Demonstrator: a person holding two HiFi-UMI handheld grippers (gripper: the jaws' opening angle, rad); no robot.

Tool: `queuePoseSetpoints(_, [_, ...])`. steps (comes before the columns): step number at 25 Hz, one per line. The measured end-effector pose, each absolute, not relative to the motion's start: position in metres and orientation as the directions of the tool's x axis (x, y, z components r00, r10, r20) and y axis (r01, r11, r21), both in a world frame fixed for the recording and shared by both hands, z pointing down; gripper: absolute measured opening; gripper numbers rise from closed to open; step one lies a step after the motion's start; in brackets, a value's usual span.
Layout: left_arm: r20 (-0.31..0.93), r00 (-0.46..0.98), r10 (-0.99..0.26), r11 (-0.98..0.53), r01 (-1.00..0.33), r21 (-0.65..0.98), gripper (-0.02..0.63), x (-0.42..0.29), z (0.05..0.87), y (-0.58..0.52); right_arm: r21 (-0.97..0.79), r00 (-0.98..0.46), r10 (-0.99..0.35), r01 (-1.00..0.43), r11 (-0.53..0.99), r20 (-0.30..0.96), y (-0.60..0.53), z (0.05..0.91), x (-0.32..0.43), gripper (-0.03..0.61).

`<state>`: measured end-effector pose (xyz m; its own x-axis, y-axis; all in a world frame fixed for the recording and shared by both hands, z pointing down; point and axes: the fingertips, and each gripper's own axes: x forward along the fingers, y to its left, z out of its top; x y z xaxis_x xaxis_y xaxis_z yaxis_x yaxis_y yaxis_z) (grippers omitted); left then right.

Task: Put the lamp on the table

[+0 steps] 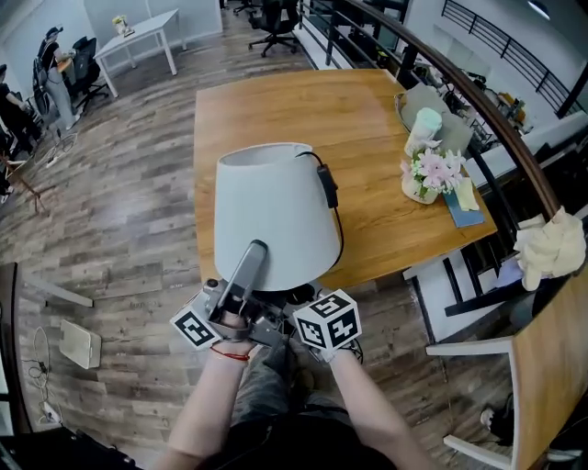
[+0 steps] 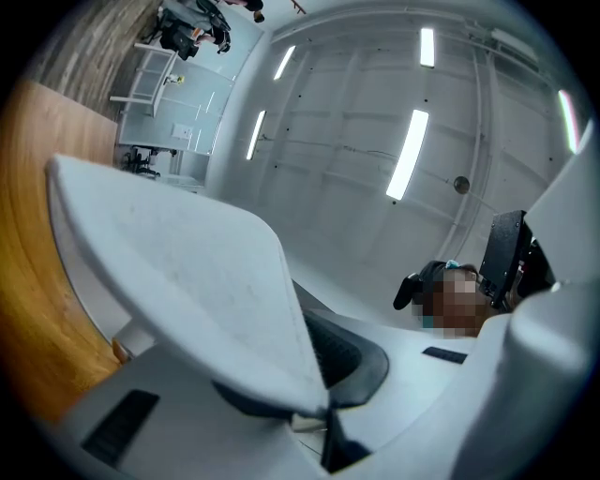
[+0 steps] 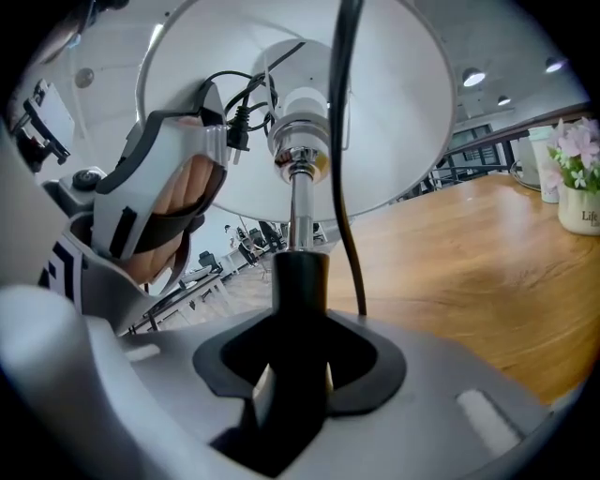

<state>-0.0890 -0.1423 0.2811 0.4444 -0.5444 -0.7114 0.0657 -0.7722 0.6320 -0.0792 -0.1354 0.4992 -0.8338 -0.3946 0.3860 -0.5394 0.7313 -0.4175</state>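
**Lamp held at the counter's edge.** A white table lamp (image 1: 274,213) with a cone-shaped fabric shade is held tilted at the 6 o'clock edge of a square, honey-coloured wooden counter (image 1: 276,106). The shade's narrow top points toward 12 o'clock. Whether the lamp touches the wood cannot be told.

The left tool (image 1: 250,262) pinches the shade's lower wall, with one grey jaw lying flat on the smooth outer cloth. The right tool (image 3: 298,361) is clamped on the lamp's black lower stem, beneath the shade. A black inline switch (image 1: 327,186) on a black cord hangs at the shade's 3 o'clock side. Seen from below, the shade is a bright white bowl around a white bulb socket (image 3: 302,112) and a polished chrome tube.

The counter top is matte, with a warm, even grain. At 3 o'clock of the lamp stands a cream pot of pink flowers (image 1: 424,174). A pale mint cylinder (image 1: 425,124) is at the pot's 12 o'clock, and a blue book (image 1: 462,209) at its 4 o'clock. A dark curved railing (image 1: 478,106) runs past the counter's 3 o'clock edge.

Weathered grey-brown floor planks (image 1: 119,211) spread out at 9 o'clock. A white table (image 1: 138,39) stands at 11 o'clock and black office chairs (image 1: 276,18) at 12. The left gripper view shows a white ceiling with long strip lights (image 2: 409,155).
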Motion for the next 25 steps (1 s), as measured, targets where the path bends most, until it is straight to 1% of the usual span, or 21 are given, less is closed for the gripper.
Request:
queuePoseSetpoints(5, [-0.705,0.469,-0.532,-0.769,0.081,0.634,0.025,-0.095,0.28,-0.197,-0.43,-0.824,-0.421,-0.56,0.708,0.38,-0.187,0.499,-0.087,0.156])
queuePoseSetpoints(12, [-0.711,0.467,-0.526,-0.761,0.116,0.639,0.025,-0.113,0.292,-0.27,-0.412,-0.804,-0.442,-0.587,0.696,0.398,-0.26,0.511,-0.102,0.156])
queuePoseSetpoints(25, [-0.707,0.484,-0.515,-0.74,0.165,0.652,0.025,-0.12,0.313,-0.364,-0.396,-0.777,-0.487,-0.626,0.672,0.399,-0.354,0.521,-0.106,0.156])
